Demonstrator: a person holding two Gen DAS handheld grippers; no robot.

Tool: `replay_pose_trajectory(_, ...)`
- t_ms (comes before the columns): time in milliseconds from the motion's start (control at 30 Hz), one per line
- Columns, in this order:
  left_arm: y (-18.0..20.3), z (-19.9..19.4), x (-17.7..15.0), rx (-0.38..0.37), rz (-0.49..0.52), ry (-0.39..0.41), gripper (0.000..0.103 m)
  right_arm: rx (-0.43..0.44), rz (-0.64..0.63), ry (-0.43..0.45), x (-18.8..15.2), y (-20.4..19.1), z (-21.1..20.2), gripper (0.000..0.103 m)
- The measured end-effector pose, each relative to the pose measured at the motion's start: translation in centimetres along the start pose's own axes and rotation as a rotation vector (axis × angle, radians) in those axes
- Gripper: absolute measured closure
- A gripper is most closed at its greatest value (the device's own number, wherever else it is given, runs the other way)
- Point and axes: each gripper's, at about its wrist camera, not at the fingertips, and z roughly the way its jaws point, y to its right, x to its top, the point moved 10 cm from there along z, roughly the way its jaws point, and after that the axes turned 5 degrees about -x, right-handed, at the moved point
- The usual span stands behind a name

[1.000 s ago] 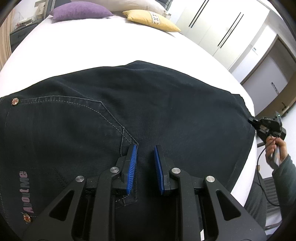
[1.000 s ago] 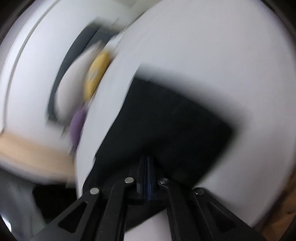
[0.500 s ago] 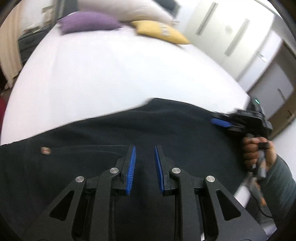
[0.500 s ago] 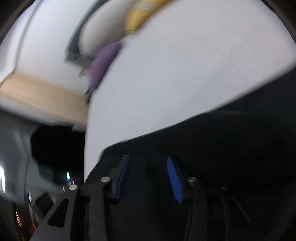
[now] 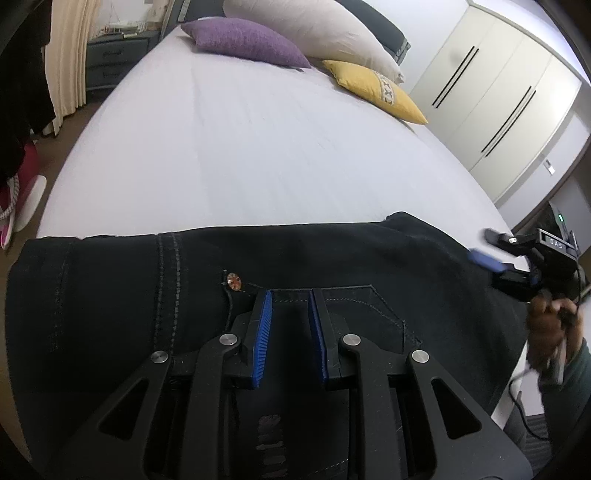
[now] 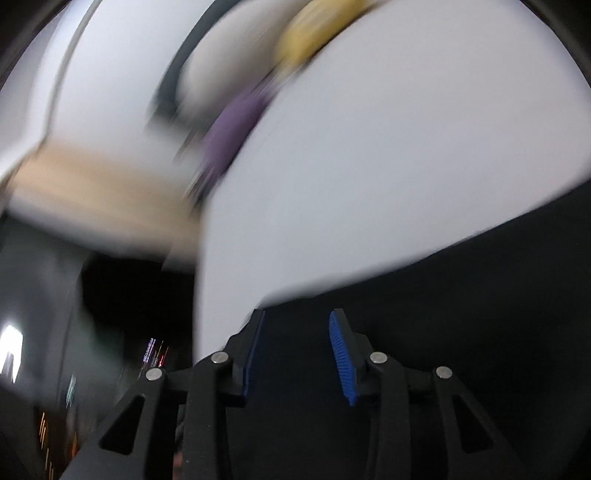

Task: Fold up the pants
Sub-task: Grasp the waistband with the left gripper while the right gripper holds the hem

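Black jeans (image 5: pixel 295 266) lie folded across the near edge of the white bed (image 5: pixel 258 147), with a copper rivet (image 5: pixel 234 281) and pocket stitching showing. My left gripper (image 5: pixel 290 306) is open and empty just above the jeans near the pocket. My right gripper (image 5: pixel 495 254) shows at the right end of the jeans in the left wrist view, open. In the blurred right wrist view the right gripper (image 6: pixel 297 332) is open over the dark jeans (image 6: pixel 443 314), holding nothing.
A purple cushion (image 5: pixel 243 40), a yellow cushion (image 5: pixel 376 92) and a large pale pillow (image 5: pixel 314 29) lie at the head of the bed. White wardrobes (image 5: pixel 498 96) stand to the right. A nightstand (image 5: pixel 114 62) and curtain stand at the left.
The right gripper let go of the jeans and opened. The jeans now lie as a narrower folded band near the bed edge. Both grippers pulled back from the cloth.
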Motion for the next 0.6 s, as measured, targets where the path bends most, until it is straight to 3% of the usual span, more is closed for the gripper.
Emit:
replay_pose_trajectory(100,-0.1,0.2,-0.9,0.009,0.028,0.007,0.083,0.007,-0.048,-0.147,-2.6,-2.4,7.1,0.064)
replay_pose_trajectory(133,-0.1,0.1,-1.0,0.012,0.036,0.013,0.083,-0.005,-0.035,-0.157,-2.2,-2.0,8.5,0.075)
replay_pose_trajectory(200,-0.1,0.1,-1.1,0.011,0.034,0.017,0.083,-0.001,0.07,-0.108,0.2,1.0,9.2,0.103)
replay_pose_trajectory(233,-0.1,0.1,-1.1,0.007,0.031,0.017,0.083,0.025,0.143,-0.059,2.2,2.3,8.8,0.103)
replay_pose_trajectory(300,-0.1,0.3,-1.2,0.001,0.024,0.023,0.083,-0.041,0.19,0.08,5.1,4.7,5.6,0.103)
replay_pose_trajectory(333,-0.1,0.3,-1.2,0.0,0.023,0.025,0.083,-0.097,0.19,0.142,6.0,5.6,3.6,0.094)
replay_pose_trajectory(367,0.0,0.4,-1.1,0.003,0.023,0.026,0.083,-0.12,0.188,0.164,4.5,5.3,2.9,0.083)
replay_pose_trajectory(400,0.1,0.4,-1.0,0.006,0.026,0.027,0.083,-0.107,0.19,0.173,4.4,5.4,0.8,0.065)
replay_pose_trajectory(433,0.2,0.3,-1.0,0.011,0.03,0.029,0.083,-0.076,0.188,0.169,3.6,5.1,-0.6,0.056)
replay_pose_trajectory(533,0.2,0.4,-1.2,0.024,0.039,0.028,0.083,0.001,0.154,0.146,-1.9,4.5,-4.2,0.041)
replay_pose_trajectory(600,0.4,0.5,-1.4,0.032,0.044,0.025,0.083,-0.034,0.169,0.113,-6.0,7.4,-6.0,0.044)
